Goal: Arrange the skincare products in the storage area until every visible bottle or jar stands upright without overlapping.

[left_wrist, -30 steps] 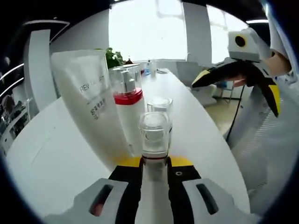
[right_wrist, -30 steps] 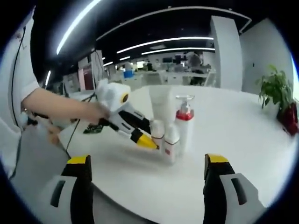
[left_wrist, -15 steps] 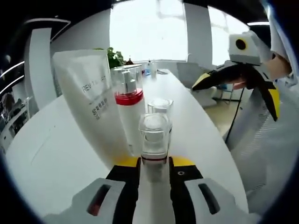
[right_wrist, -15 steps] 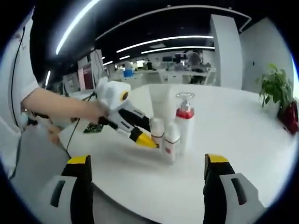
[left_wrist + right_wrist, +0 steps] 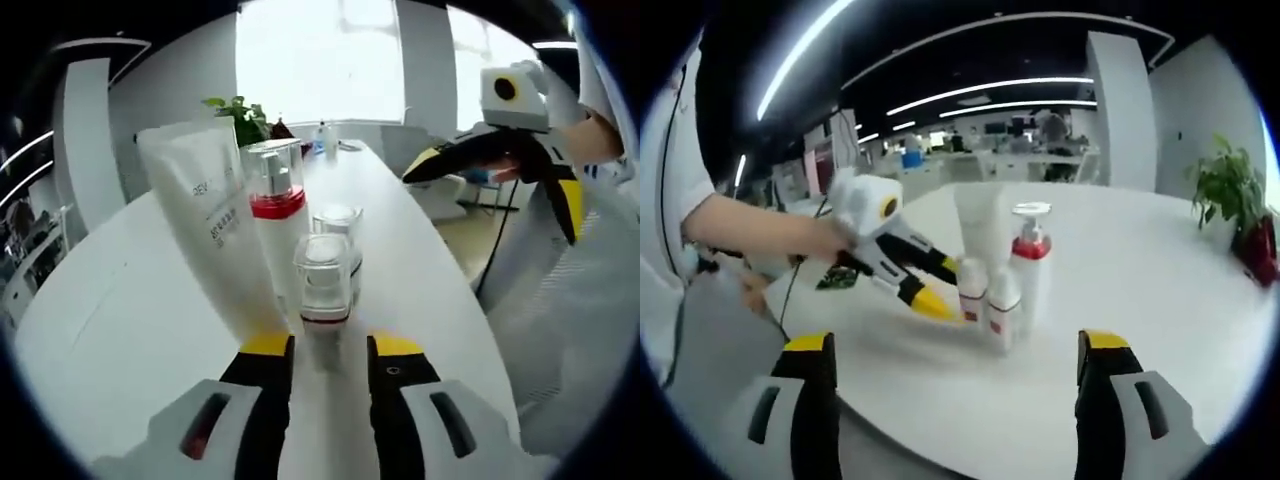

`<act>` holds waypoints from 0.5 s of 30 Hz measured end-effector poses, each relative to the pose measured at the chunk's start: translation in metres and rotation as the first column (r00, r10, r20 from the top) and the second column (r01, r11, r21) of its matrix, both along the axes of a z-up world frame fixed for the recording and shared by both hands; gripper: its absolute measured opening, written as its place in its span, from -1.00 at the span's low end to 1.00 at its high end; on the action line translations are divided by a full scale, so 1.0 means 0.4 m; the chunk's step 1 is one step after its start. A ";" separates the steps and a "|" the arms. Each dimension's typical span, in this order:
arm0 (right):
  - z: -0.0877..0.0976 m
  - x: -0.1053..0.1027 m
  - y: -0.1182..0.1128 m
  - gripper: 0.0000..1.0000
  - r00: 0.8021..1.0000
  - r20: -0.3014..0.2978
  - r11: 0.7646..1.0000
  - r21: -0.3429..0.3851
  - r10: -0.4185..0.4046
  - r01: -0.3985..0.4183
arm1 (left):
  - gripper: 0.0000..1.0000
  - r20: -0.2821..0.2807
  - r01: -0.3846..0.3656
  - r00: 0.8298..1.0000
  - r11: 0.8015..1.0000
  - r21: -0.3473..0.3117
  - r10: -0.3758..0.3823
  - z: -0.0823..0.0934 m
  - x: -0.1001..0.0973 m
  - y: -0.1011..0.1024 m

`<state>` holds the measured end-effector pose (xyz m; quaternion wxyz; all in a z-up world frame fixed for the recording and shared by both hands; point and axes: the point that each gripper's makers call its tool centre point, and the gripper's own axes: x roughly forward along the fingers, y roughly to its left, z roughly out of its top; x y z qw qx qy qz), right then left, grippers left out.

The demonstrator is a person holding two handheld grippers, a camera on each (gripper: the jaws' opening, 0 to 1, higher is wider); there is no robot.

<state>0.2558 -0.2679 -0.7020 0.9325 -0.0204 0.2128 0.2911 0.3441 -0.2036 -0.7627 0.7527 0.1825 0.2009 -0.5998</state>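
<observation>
Left gripper view: small bottle w/ clear cap (image 5: pixel 324 283) stands upright on white counter (image 5: pixel 110 340), just ahead of left claw (image 5: pixel 330 348). Jaws a bit apart, yellow tips either side of bottle's foot, not pinching it. Bottle's bottom part hidden by the jaws, so hard to tell if tips touch it. Second clear-cap bottle (image 5: pixel 337 225) right behind, mostly blocked by the first. Tall pump bottle w/ red band (image 5: pixel 275 230) stands upright beside them. White pouch (image 5: pixel 210 225) leans behind pump bottle; its far side is covered, letters too blurry to read. Green plant (image 5: pixel 238 115) and tiny things at far end of counter, too small to make out. Right claw (image 5: pixel 490 165) up in the air at the side, held by a hand (image 5: pixel 600 135), jaws spread wide, nothing in them.

Right gripper view: same group from the other side, far off and small. Two small bottles (image 5: pixel 990 305) close together, red labels showing here; cannot tell if touching. Pump bottle (image 5: pixel 1030 262) and pouch (image 5: pixel 980 222) behind them. Left claw (image 5: pixel 936 300) w/ yellow tips next to small bottles, held by a bare arm (image 5: pixel 760 230). Right claw (image 5: pixel 950 370) jaws wide apart, holding nothing, well back from the group. Tips cut off at picture's bottom. Plant (image 5: pixel 1230 190) at the edge. Desks and lights far behind, blurry.
</observation>
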 end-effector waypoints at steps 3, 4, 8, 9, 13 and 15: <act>0.007 0.000 0.002 0.99 1.000 0.003 1.000 -0.005 0.001 -0.001 | -0.33 -0.004 -0.011 1.000 1.000 0.000 0.011 0.010 -0.012 0.009; 0.009 0.001 0.003 0.99 1.000 0.005 1.000 -0.005 0.002 -0.002 | -0.30 -0.006 -0.017 1.000 1.000 0.002 0.017 0.011 -0.013 0.015; 0.013 0.003 0.012 0.99 1.000 0.009 1.000 -0.013 0.016 -0.016 | -0.18 -0.004 -0.038 0.999 0.999 0.022 0.038 0.003 -0.016 0.039; 0.014 0.003 0.014 0.99 1.000 0.009 1.000 -0.016 0.020 -0.020 | -0.15 -0.004 -0.043 0.999 0.999 0.027 0.044 0.002 -0.019 0.045; 0.017 0.004 0.016 0.99 1.000 0.013 0.999 -0.019 0.028 -0.028 | -0.08 -0.009 -0.076 0.997 0.997 0.023 0.077 0.010 -0.029 0.071; 0.021 0.005 0.019 0.99 0.999 0.016 0.999 -0.020 0.031 -0.030 | -0.01 -0.009 -0.103 0.995 0.994 0.031 0.103 0.013 -0.032 0.087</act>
